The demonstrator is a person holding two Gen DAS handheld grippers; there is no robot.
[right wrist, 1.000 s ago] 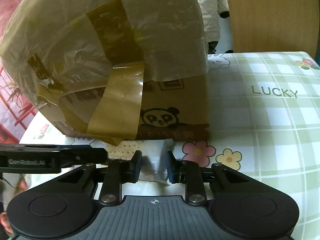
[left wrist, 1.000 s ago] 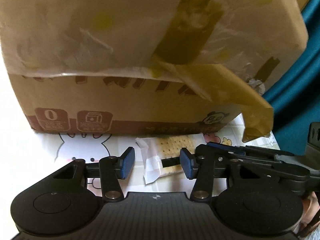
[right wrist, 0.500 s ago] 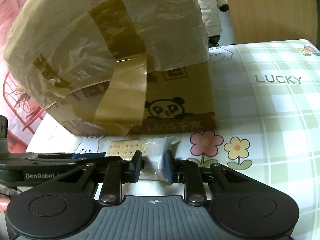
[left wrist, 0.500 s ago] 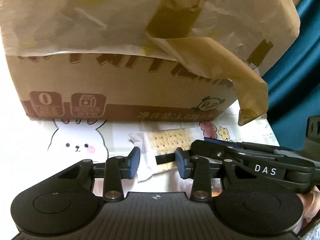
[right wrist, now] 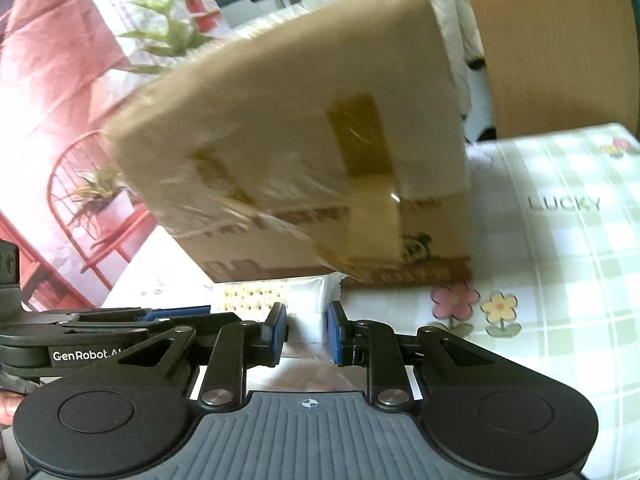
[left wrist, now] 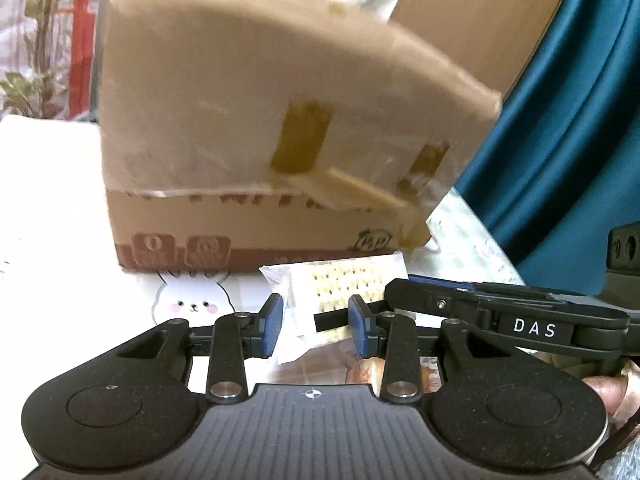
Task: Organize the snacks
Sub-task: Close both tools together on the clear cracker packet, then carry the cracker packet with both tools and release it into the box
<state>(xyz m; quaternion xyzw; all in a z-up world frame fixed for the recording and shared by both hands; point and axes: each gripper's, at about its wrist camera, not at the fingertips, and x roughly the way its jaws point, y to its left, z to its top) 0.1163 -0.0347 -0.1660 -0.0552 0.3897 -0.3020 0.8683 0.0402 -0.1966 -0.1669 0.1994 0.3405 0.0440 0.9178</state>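
Note:
A packet of pale crackers in clear wrap [left wrist: 340, 280] hangs just off the table in front of a taped cardboard box [left wrist: 240, 120]. My left gripper [left wrist: 315, 326] is shut on the packet's left part, its blue pads pressing the wrapper. My right gripper [right wrist: 307, 330] is shut on the packet's white right end [right wrist: 308, 300]; the crackers [right wrist: 248, 294] show to its left. Each gripper's fingers reach into the other's view from the side. The box [right wrist: 300, 140] stands close behind, its flaps folded and taped.
A checked tablecloth with flowers and the word LUCKY [right wrist: 560, 260] spreads to the right. A rabbit print [left wrist: 192, 300] lies before the box. A teal curtain [left wrist: 580, 120] and a wooden panel [left wrist: 480, 20] stand at right. A red metal rack [right wrist: 80, 200] is at left.
The left jaws narrowed onto the packet. Both grippers then rose and drew back from the box, carrying the packet off the cloth; more of the box's top shows.

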